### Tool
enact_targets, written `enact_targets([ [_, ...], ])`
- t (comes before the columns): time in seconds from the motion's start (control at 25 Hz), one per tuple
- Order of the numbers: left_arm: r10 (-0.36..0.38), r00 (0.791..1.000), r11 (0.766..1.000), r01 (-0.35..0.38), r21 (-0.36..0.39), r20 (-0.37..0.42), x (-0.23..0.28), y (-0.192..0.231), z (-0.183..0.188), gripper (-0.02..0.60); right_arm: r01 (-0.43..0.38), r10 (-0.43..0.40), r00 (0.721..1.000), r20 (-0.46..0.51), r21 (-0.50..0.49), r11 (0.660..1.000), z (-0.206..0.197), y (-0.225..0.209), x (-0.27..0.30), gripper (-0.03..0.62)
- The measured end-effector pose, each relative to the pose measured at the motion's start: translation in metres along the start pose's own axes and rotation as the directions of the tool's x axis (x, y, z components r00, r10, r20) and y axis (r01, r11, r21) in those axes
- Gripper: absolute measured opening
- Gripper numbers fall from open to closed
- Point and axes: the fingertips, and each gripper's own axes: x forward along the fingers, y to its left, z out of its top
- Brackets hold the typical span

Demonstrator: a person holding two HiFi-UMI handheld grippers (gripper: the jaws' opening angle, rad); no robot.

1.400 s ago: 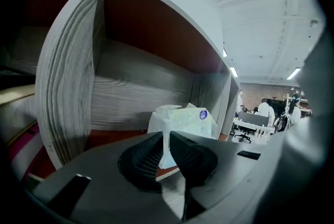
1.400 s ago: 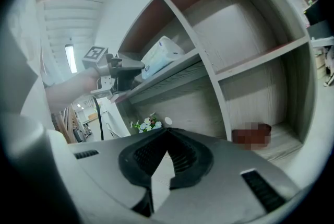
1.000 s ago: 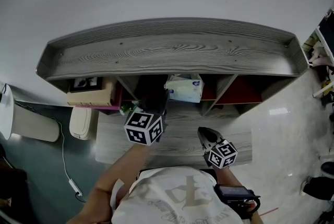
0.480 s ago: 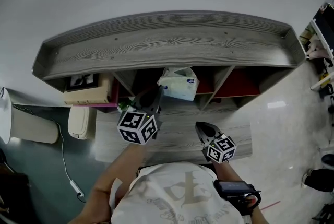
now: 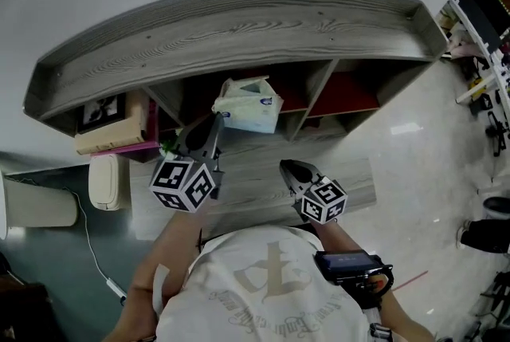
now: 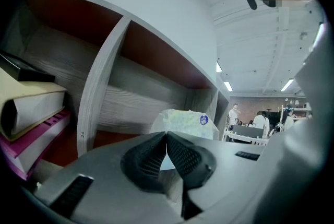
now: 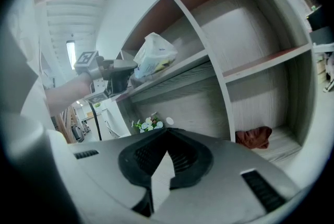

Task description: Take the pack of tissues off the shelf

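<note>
The pack of tissues, white plastic with a blue label, hangs at the front of the shelf's middle compartment, tilted. My left gripper is shut on the pack's left edge. In the left gripper view the jaws meet on a sliver of its wrapper, with the pack just beyond. My right gripper hovers lower and to the right, over the lower board, shut with nothing in it. The right gripper view shows its closed pads and, further off, the pack held by the left gripper.
The grey wooden shelf has a wide top board and red-backed compartments. Books lie in the left compartment. A red cloth sits in a lower compartment, small flowers to the left. A white bin stands on the floor at left.
The left gripper has closed on the tissue pack and drawn it forward out of the compartment. The right gripper has stayed where it was, shut.
</note>
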Motion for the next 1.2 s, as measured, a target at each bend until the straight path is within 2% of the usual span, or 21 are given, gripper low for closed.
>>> enact_targets([
  [0.12, -0.005, 1.0, 1.0, 0.005, 0.0, 0.011, -0.009, 0.002, 0.0, 0.017, -0.01, 0.01, 1.0, 0.004, -0.016, 1.0, 0.005, 0.005, 0.006, 0.005],
  [0.64, -0.094, 0.995, 0.995, 0.096, -0.038, 0.043, -0.047, -0.017, -0.02, 0.017, 0.054, -0.053, 0.998, 0.014, -0.023, 0.998, -0.008, 0.027, -0.022, 0.005],
  [1.2, -0.139, 0.99, 0.988, 0.138, -0.075, -0.01, -0.101, -0.025, -0.071, 0.017, 0.075, -0.073, 0.997, 0.032, -0.043, 0.996, -0.034, 0.068, -0.048, 0.005],
])
